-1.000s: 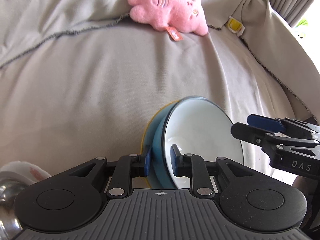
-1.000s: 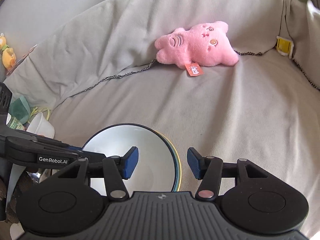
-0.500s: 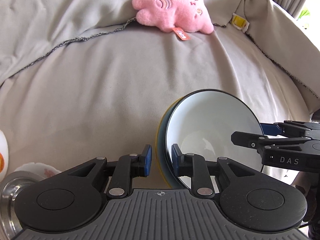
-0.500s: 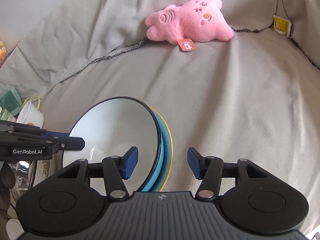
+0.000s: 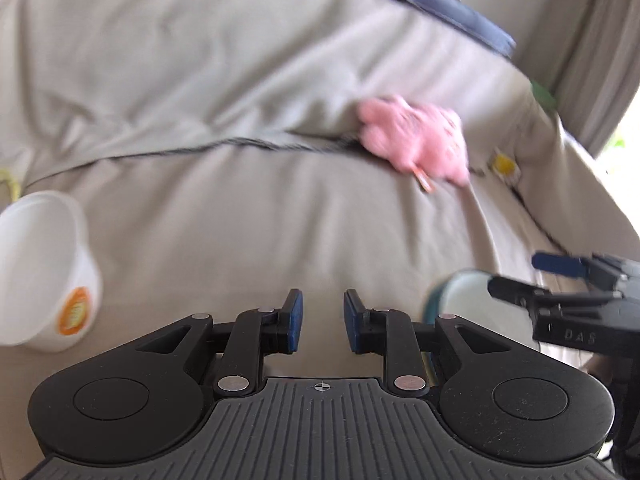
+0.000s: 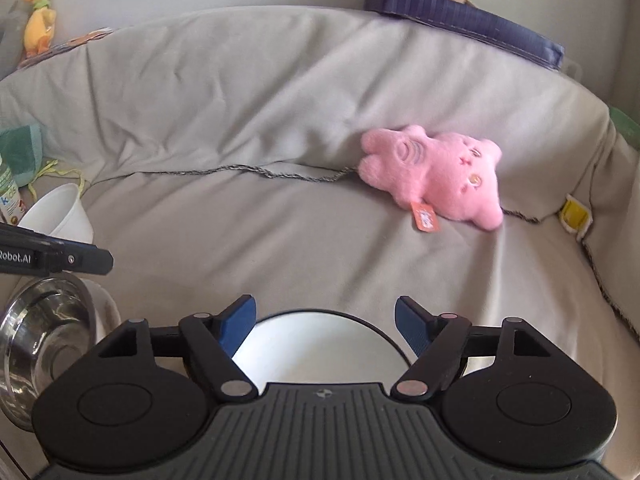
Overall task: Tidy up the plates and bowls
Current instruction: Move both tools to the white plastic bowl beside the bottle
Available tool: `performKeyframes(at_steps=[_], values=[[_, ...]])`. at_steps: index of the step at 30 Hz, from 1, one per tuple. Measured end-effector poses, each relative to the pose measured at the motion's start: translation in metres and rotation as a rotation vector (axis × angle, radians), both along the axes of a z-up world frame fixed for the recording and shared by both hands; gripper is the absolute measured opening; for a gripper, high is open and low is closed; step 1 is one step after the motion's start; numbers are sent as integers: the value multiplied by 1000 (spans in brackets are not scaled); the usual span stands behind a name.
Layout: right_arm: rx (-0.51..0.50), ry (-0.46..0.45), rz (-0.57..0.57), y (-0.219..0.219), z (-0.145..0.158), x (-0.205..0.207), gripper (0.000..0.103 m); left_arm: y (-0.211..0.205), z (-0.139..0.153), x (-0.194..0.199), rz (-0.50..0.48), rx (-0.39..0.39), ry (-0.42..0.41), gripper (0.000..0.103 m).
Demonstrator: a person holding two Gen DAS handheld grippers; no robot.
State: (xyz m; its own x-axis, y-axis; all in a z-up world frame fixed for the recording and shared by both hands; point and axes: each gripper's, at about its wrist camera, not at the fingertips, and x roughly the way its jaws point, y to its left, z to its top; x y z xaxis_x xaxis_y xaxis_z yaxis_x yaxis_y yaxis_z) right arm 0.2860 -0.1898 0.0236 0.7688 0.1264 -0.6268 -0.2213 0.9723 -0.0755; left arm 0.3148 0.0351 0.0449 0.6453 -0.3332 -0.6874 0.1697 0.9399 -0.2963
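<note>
**Grippers part over stacked bowls on a grey sofa**

The white-lined, dark-rimmed round bowl [image 6: 316, 344] sits on the grey fabric sofa cover [image 6: 280, 240], low in the right wrist view and directly beneath the black right gripper with blue pads [image 6: 325, 320]. That gripper's jaws are opening, standing wide with the bowl's far rim showing between and below them; the pads do not press on it. In the left wrist view the same bowl [image 5: 460, 292] peeps out to the right of the black left gripper with blue pads [image 5: 323, 318], showing a teal outer wall. The left jaws stand a little apart with only sofa fabric between them, holding nothing.

The right hand is plainly the nearer to the bowl, which lies off the left tool's right side. Other dishes wait on the left: a shiny steel bowl [image 6: 44, 336] and a white plastic cup with an orange label [image 5: 44, 272], both closer to the left gripper, so that hand looks better placed for them. A pink plush toy [image 6: 436, 178] lies well beyond, against the backrest.
</note>
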Motion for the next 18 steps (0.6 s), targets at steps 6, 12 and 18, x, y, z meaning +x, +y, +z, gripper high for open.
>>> performKeyframes(at_steps=[6, 12, 18], values=[[-29, 99, 72, 89, 7, 36, 84, 120, -2, -4, 299, -136, -64, 25], [-163, 107, 168, 185, 8, 54, 87, 210, -32, -11, 473, -155, -72, 25], [-70, 125, 272, 259, 12, 80, 87, 264, -35, -23, 573, -227, -91, 25]])
